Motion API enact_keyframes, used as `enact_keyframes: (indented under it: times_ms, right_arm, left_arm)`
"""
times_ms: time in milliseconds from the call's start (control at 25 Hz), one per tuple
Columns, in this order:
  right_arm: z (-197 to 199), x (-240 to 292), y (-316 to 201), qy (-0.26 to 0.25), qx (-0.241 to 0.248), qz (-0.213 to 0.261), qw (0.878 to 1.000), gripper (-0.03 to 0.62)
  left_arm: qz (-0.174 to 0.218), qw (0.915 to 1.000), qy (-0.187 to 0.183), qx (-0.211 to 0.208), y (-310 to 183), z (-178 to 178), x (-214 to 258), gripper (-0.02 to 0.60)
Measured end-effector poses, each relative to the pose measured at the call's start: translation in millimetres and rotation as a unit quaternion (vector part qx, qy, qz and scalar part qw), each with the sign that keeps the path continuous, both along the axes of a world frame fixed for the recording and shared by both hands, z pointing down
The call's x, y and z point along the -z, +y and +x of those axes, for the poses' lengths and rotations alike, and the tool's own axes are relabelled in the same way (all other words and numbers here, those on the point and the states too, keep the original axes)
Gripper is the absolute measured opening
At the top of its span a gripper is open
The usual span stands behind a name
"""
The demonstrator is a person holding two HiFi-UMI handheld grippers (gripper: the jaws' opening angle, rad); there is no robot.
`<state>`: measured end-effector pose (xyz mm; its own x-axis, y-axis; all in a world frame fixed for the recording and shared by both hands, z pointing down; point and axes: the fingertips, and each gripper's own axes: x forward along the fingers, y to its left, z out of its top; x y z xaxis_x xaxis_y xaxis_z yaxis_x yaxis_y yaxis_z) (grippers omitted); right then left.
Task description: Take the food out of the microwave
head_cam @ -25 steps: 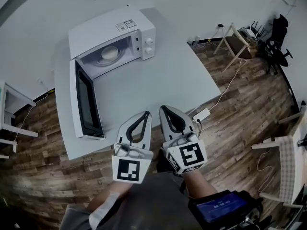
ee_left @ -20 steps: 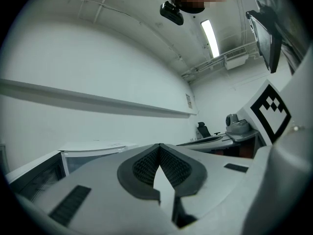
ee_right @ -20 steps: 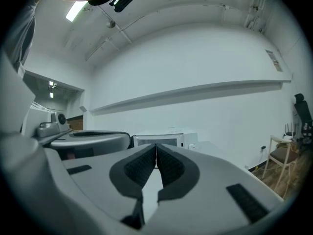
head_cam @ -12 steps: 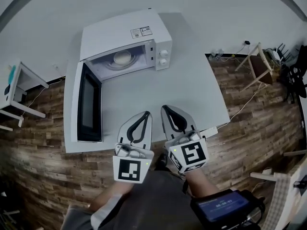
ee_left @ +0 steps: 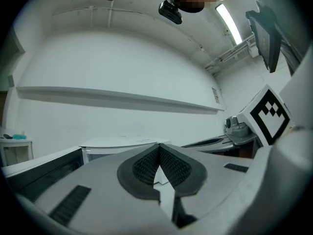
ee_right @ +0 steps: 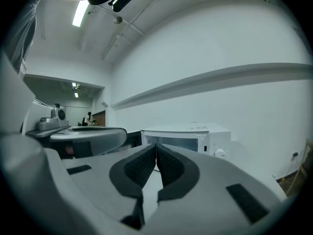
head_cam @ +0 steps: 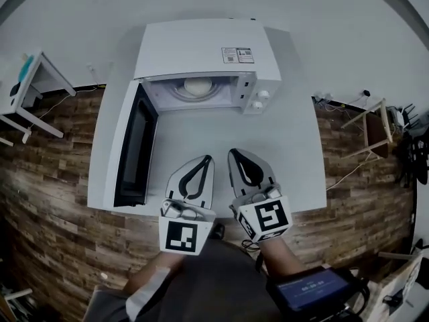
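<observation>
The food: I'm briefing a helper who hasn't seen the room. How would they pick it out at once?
Start at the white table, where a white microwave stands at the far side with its door swung open to the left. Inside the cavity lies the food, a pale round lump on a round plate. It is the only thing on that plate.

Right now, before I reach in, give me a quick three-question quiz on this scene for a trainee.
1. True or false: the door of the microwave stands open.
2. Where is the food? A: inside the microwave. B: on the table. C: on the floor.
3. Fill in the blank: the jaws of the left gripper and the right gripper are both ____, with nothing between them.
Key: 1 true; 2 A; 3 shut.
</observation>
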<state>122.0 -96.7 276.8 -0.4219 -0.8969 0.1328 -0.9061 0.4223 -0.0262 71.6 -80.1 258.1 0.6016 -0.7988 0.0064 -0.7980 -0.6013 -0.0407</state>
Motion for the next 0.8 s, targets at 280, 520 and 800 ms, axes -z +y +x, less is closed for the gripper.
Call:
enact_keyframes:
  times_ms: [280, 520, 800]
  right_arm:
    - [-20, -7, -70, 0.020, 0.030, 0.001, 0.999, 0.009]
    - [-29, -26, -111, 0.029, 0.044, -0.014, 0.999, 0.009]
    - [-35, -40, -143, 0.043, 0.052, -0.024, 0.997, 0.009]
  left_arm:
    - [0.000, 0.9992, 0.016, 0.038, -80, -28, -4, 0.006]
    - [-0.016, 0.9986, 0.023, 0.044, -122, -32, -21, 0.006]
    - [-0.036, 0.9982, 0.016, 0.045, -140, -40, -36, 0.006]
